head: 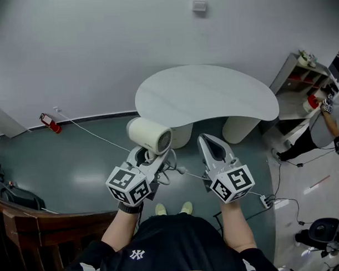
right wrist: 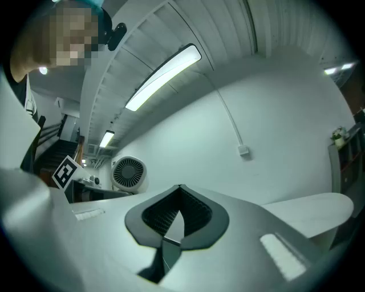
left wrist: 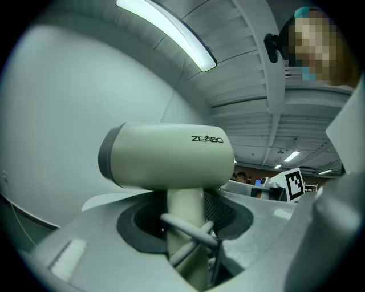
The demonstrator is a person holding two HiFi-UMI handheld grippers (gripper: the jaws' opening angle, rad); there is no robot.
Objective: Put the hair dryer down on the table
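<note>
A cream hair dryer [head: 150, 135] is held in the air by its handle, with my left gripper [head: 151, 158] shut on it, just short of the near edge of the white kidney-shaped table [head: 207, 95]. In the left gripper view the dryer [left wrist: 165, 157] stands upright between the jaws, and its cord [left wrist: 188, 228] loops across the handle. My right gripper [head: 209, 141] is shut and empty, to the right of the dryer. The right gripper view shows the dryer's round rear grille [right wrist: 128, 173] to the left and the table [right wrist: 308, 208] to the right.
The dryer's cord [head: 188, 172] runs to a power strip [head: 266, 200] on the floor. Table pedestals [head: 238, 130] stand below the top. A red fire extinguisher [head: 49, 123] lies by the wall, wooden furniture [head: 28, 226] is at lower left, and shelves [head: 300, 72] and a person [head: 324, 124] are at right.
</note>
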